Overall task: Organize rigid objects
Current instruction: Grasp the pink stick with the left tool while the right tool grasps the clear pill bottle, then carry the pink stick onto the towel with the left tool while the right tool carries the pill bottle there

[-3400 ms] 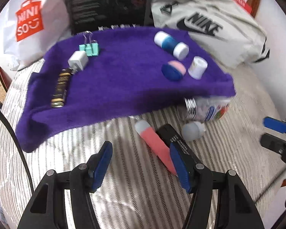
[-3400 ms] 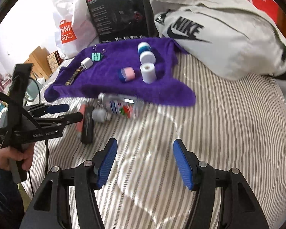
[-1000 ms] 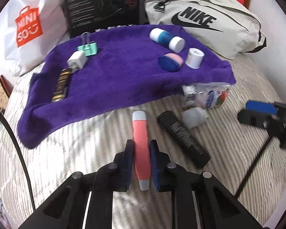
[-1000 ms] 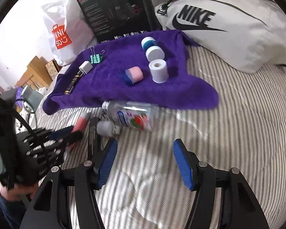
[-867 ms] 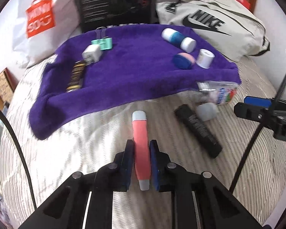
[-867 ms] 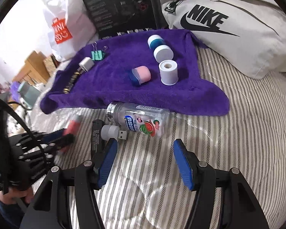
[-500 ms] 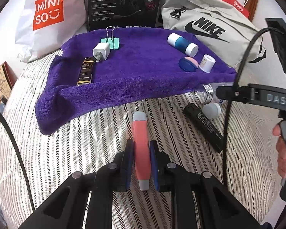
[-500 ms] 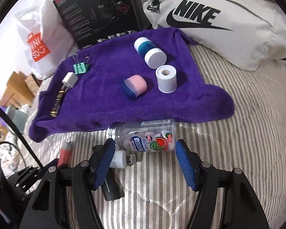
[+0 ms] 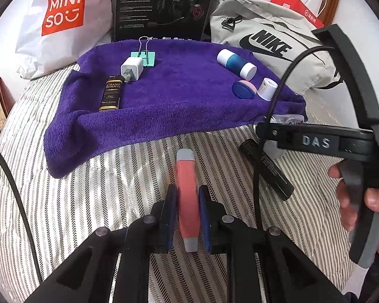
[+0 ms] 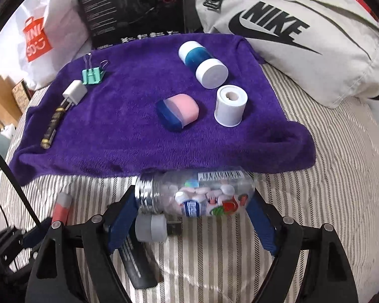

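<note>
Pink tube (image 9: 187, 192) is clamped lengthwise between the left gripper (image 9: 187, 214) fingers, over the striped bed (image 9: 88, 202) just short of the purple towel (image 9: 176, 101) where the sorted items lie. Clear candy bottle (image 10: 197, 194) lies on its side at the towel's front edge, right gripper (image 10: 189, 217) fingers apart and straddling it end to end, not closed yet. Risk: round bottle may roll or squirt out as the fingers close on its ends, or they snag the grey USB plug (image 10: 151, 228) just beside it; the slim tube could pivot in its grip.
</note>
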The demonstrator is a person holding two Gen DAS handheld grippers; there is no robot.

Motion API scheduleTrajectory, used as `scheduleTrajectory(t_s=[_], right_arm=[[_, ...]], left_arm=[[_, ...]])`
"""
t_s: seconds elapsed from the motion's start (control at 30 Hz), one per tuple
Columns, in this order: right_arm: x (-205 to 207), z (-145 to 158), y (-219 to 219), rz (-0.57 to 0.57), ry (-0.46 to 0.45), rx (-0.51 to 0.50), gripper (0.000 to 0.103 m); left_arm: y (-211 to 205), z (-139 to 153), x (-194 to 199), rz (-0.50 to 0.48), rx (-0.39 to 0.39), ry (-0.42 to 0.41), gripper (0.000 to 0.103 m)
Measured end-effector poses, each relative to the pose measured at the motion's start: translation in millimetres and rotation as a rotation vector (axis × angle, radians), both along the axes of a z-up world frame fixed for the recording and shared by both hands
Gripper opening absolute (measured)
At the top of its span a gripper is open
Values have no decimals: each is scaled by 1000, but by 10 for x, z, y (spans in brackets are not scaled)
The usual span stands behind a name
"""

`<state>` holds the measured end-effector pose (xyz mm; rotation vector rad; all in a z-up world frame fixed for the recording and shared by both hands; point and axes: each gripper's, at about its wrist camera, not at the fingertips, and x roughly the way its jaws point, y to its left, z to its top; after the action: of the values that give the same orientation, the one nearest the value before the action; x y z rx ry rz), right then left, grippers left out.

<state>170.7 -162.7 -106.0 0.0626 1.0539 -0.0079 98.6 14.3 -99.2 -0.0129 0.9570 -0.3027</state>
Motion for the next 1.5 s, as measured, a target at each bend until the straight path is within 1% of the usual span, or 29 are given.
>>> scheduleTrajectory(t_s=[0.13, 0.2, 0.27, 0.33, 0.5, 0.63, 0.8, 1.03, 1.1, 1.17, 1.27, 1.33, 1.5], right_arm=[[30, -41, -64, -20, -27, 64, 82], [14, -41, -88, 6, -39, 75, 81], [-7, -26, -109, 28, -35, 72, 81], [-100, 53, -169, 37, -57, 78, 81], [-311, 222, -323, 90, -74, 38, 81], [-386, 153, -441, 98, -46, 14, 81], [-409, 75, -516, 105, -33, 34, 81], [-429, 67, -521, 127, -42, 67, 81], [-434, 62, -514, 136, -41, 71, 81], [-443, 63, -498, 149, -43, 75, 81], [-465, 97, -494, 167, -51, 75, 81], [-483, 146, -503, 173, -64, 76, 81], [-511, 250, -537, 182, -90, 81, 81]], left_arm=[[-1, 9, -11, 3, -1, -1, 18], [17, 11, -8, 2, -13, -1, 17], [40, 12, 7, 4, -30, 1, 17], [57, 13, 9, 6, -39, 3, 17], [145, 36, -5, 33, -6, 0, 17], [241, 45, 0, 44, -12, 1, 17], [280, 33, 1, 47, 4, 16, 17], [86, 15, 6, 44, 135, -2, 17], [46, 14, 25, 48, 152, -10, 18], [45, 19, 41, 51, 150, -9, 17], [110, 41, 56, 56, 110, 5, 17], [141, 91, 36, 57, 95, -3, 17], [165, 267, -5, 61, 92, -30, 17]])
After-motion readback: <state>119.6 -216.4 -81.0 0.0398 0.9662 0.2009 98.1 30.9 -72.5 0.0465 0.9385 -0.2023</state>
